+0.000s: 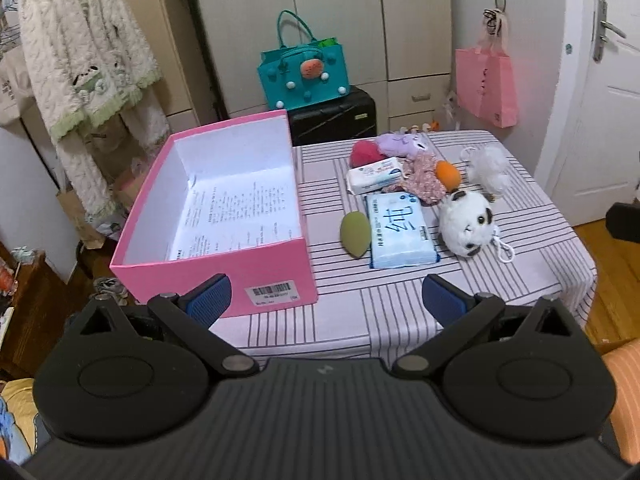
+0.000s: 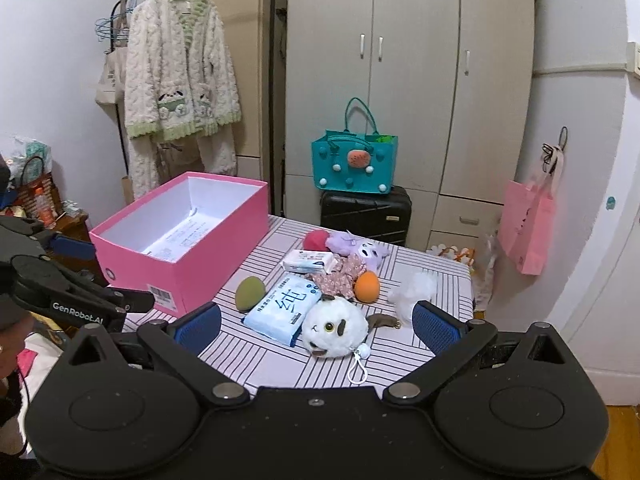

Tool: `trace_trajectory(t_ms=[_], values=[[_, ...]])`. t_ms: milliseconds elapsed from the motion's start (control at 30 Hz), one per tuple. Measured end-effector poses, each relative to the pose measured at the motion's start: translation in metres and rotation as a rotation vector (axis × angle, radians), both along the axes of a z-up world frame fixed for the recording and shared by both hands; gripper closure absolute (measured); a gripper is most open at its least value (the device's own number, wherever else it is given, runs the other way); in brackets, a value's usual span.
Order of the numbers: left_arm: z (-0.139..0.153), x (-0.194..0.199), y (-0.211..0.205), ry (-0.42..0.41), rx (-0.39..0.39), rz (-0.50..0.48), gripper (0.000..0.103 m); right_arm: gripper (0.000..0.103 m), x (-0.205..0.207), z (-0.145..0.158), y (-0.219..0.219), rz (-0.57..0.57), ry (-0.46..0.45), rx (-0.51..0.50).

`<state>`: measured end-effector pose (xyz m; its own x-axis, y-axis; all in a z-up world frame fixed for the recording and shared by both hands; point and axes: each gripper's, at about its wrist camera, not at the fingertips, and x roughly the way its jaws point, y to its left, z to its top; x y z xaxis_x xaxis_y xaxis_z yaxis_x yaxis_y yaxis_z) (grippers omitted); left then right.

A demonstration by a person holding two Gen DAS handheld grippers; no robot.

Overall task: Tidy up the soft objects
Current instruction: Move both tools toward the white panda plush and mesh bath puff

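Left wrist view: the left gripper [image 1: 327, 298] hangs over the near edge of the desk [image 1: 400, 304], angled down, its jaws spread wide and empty. The pink box [image 1: 224, 216] stands open just ahead of the left jaw, with only a printed sheet inside. Ahead and to the right, well apart from the jaws, lie the soft things: a green sponge [image 1: 354, 235] beside a blue wipes pack [image 1: 400, 230], a plush panda [image 1: 468, 220] touching that pack's right side, an orange sponge [image 1: 447, 174], a white pouf [image 1: 489, 168], a small tissue pack [image 1: 374, 175], a red ball [image 1: 366, 153] and a purple plush [image 1: 400, 145].

Right wrist view: the right gripper [image 2: 316, 322] also points down at the desk, jaws wide, holding nothing. The panda [image 2: 334, 332] sits between them, just ahead, touching neither. The wipes pack [image 2: 285, 307] and green sponge [image 2: 250, 293] lie left of it, the box [image 2: 180, 240] beyond. The left gripper [image 2: 100, 276] shows at the left edge.
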<state>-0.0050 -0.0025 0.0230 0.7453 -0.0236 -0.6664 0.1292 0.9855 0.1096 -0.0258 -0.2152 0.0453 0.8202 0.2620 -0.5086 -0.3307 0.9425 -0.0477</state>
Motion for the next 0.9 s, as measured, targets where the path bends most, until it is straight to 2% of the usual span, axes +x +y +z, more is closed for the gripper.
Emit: trace_trajectory(t_ms=[133,500,900], values=[[-0.002,0.000,0.000,0.023,-0.022,-0.028,0.000,0.000,0.003,-0.001,0.001,0.017,0.010,-0.007],[-0.007,0.007,0.005,0.042,-0.046,0.001,0.000,0.000,0.009,-0.006,-0.003,0.005,0.030,-0.005],[-0.009,0.010,0.012,0.019,-0.054,0.058,0.000,0.000,0.010,-0.005,-0.003,0.004,0.019,-0.021]])
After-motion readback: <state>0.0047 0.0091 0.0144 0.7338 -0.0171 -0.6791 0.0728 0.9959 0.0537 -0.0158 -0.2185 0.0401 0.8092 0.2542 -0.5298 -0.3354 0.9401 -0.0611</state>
